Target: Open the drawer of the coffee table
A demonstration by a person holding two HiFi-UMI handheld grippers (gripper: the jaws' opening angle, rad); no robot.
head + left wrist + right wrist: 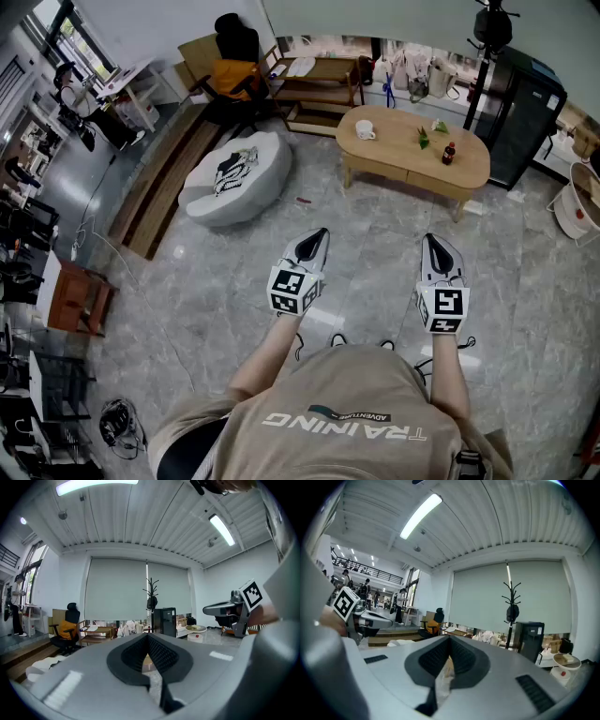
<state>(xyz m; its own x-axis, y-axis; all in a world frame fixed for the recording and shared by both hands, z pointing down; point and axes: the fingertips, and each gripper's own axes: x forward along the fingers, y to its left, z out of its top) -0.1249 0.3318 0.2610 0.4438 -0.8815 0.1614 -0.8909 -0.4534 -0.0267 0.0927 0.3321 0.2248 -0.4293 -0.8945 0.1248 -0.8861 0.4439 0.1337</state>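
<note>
Stage: approach not begun; the person stands well back from the coffee table point(391, 153), both grippers held out in front, nearly level.
Left gripper point(318, 236): jaws pressed together, nothing between them.
Right gripper point(434, 240): jaws closed tip to tip, also empty.
Table location: across open floor, ahead of both grippers, well apart from them.
Table long axis: runs crosswise to the person, its left end a little farther off, its right end nearer.
Bearing: almost straight ahead of the right gripper; ahead and to the right of the left one. Right hand judged nearer.
Drawer: presumably in the side apply facing the person; no front or handle can be made out at this range.
On top: white mug point(365, 129), dark bottle point(448, 153), small green item point(424, 139).
Next move calls for: walking up, lowering a gripper to the table's side panel, spreading its jaws.
</note>
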